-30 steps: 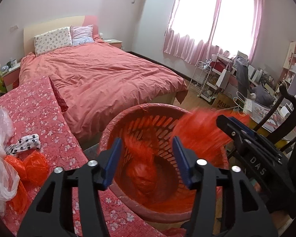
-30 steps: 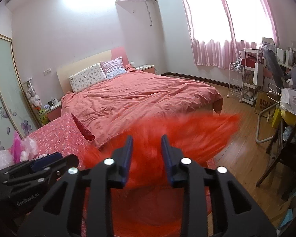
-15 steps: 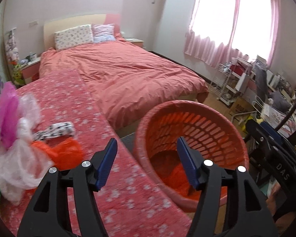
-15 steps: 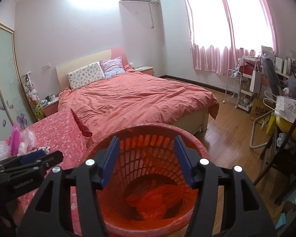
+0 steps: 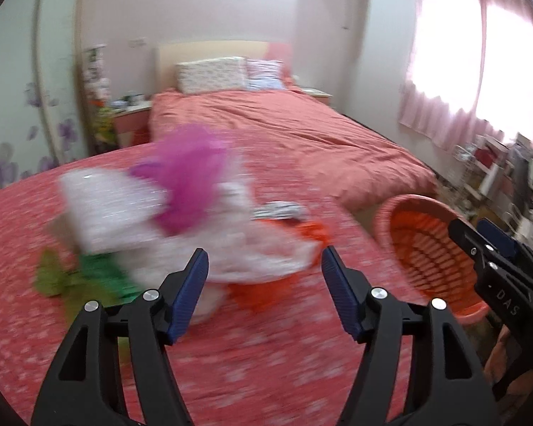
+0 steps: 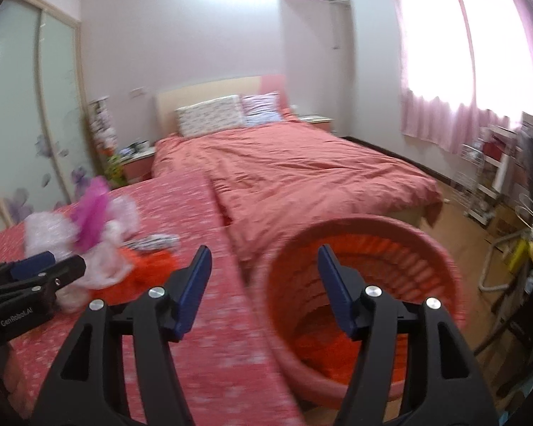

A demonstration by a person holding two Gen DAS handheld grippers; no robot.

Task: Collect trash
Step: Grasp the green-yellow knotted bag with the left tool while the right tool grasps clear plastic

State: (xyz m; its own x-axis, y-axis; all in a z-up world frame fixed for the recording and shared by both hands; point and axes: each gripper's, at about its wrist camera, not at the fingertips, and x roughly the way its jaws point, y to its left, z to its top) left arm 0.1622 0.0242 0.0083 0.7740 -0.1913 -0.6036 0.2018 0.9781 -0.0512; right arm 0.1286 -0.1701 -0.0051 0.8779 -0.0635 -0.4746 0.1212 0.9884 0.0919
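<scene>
Crinkly plastic is what the step in hand turns on: the remaining trash lies in a loose heap on the floral pink cover, green scrap at the left, then a white bag with a magenta bag on top, a black-and-white piece behind, and an orange bag at the right edge of the heap. The left hand-held gripper hovers just short of that heap with its jaws spread and nothing between them. To do the pickup well I would bring it down onto a bunched fold of one bag, close fully before lifting, and avoid snagging the cover underneath; thin film is likely to slip from a shallow pinch. Further right stands the red basket, beside the cover, with orange plastic already lying in its bottom. The right hand-held gripper is over the basket's near rim, jaws likewise spread and empty. Against the earlier frames, both views have swung leftward from the basket toward the heap, the blurred orange plastic that was at the right jaws is gone from them, and both pairs of jaws have just been opening.
</scene>
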